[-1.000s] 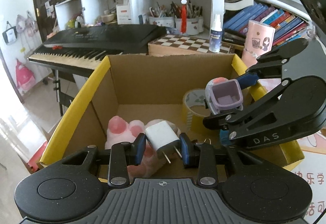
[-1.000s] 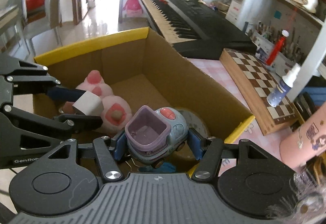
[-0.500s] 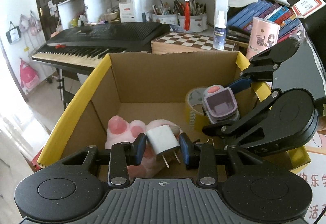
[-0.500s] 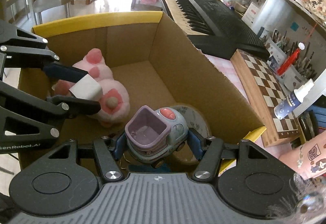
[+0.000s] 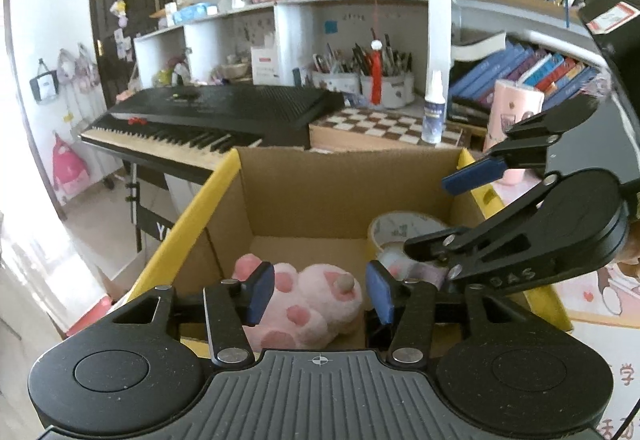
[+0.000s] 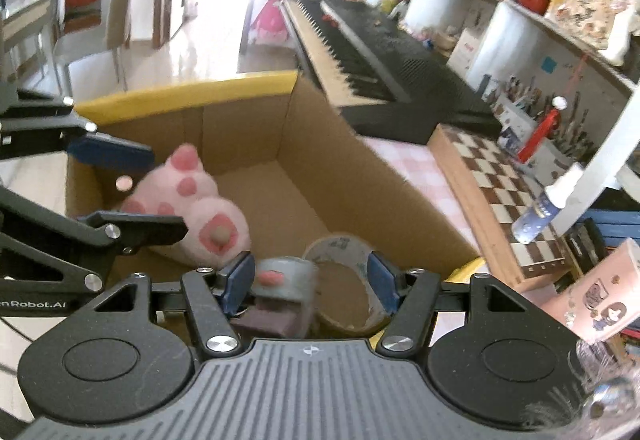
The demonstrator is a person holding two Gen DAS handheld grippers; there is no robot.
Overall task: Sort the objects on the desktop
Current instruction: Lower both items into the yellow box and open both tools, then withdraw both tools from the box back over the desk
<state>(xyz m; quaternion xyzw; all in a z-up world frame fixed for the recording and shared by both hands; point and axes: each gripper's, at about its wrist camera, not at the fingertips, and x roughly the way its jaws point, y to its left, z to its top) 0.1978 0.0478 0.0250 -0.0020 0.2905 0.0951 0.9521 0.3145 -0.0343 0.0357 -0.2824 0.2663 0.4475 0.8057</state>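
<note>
Two hand-held grippers over cardboard box [image 5: 340, 196]: left [image 5: 318, 294] opening, empty; right [image 6: 310, 282] agape, gripping nothing.

We see a cardboard box [image 5: 332, 196] with yellow-edged flaps standing on a desk [image 6: 412, 168] covered in a pink checked cloth. Just beyond the box a wooden chessboard [image 5: 376, 124] lies flat on that desk, with a small spray bottle [image 5: 434, 108] standing upright on it. A pink patterned tumbler [image 5: 514, 124] stands near the box's right corner. On the box floor lie a pink plush paw [image 5: 304, 300], a tape roll [image 5: 400, 232] and a small toy car [image 6: 280, 280]
</note>
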